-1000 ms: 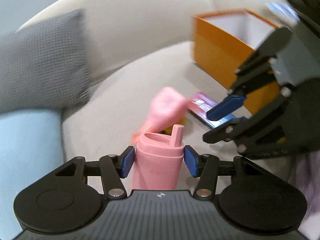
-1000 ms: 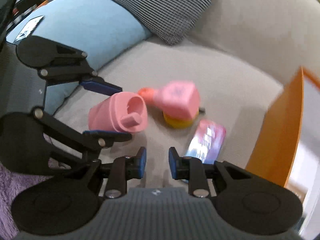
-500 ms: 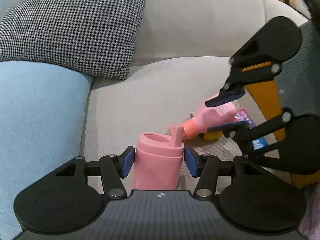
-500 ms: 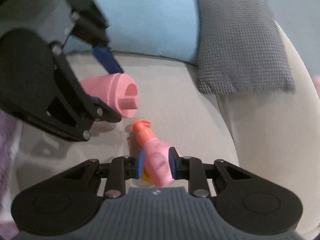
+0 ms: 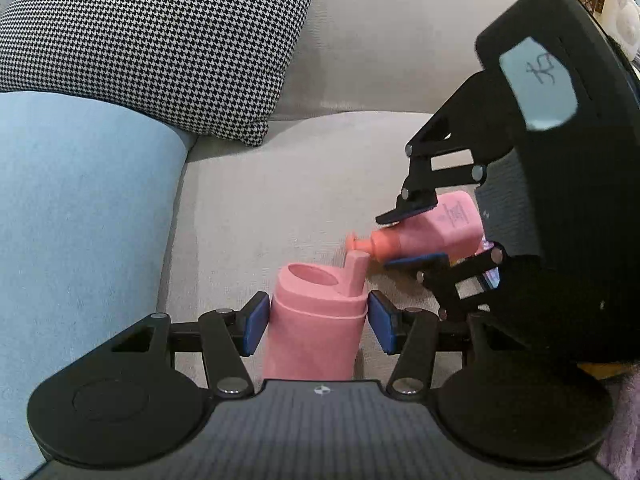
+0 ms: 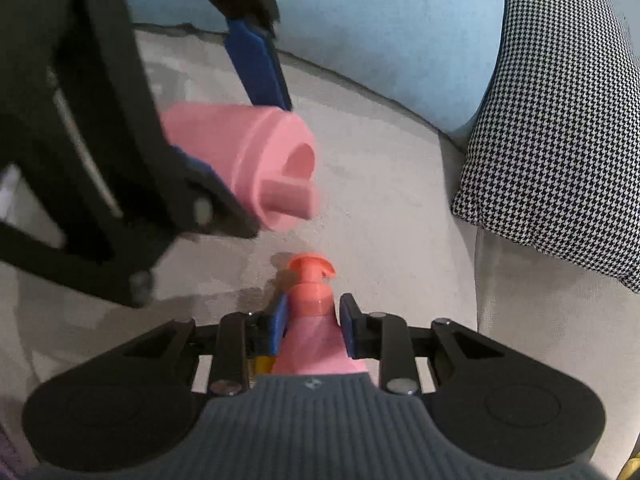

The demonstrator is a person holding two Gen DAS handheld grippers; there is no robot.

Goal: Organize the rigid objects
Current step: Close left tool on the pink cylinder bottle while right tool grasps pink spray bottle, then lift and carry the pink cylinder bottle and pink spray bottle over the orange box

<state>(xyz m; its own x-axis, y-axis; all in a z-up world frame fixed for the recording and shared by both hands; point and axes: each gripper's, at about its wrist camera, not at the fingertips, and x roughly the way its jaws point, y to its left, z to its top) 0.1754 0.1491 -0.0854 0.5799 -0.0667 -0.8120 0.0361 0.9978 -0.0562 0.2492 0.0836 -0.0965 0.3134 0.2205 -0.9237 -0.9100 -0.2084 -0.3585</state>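
A pink cup (image 5: 320,304) with a spout lid stands upright between the pads of my left gripper (image 5: 318,322), which is shut on it. In the right wrist view the same cup (image 6: 256,168) hangs at the left, lid toward the camera. A pink pump bottle (image 6: 312,304) with a coral cap lies on the sofa seat. Its neck sits between the pads of my right gripper (image 6: 313,320), whose jaws are opening; a thin gap shows on the right side. From the left wrist view the right gripper (image 5: 414,234) straddles the bottle (image 5: 440,228) from above and below.
A houndstooth cushion (image 5: 160,40) leans on the sofa back, beside a light-blue cushion (image 5: 80,200). The beige seat (image 5: 280,184) lies open between them and the grippers. A yellow object (image 6: 262,364) peeks out under the bottle, and a colourful packet (image 5: 490,276) lies behind it.
My right gripper rolled and came down over the bottle, whose neck now lies straight between its pads. My left gripper swung left with the cup; the orange box left its view.
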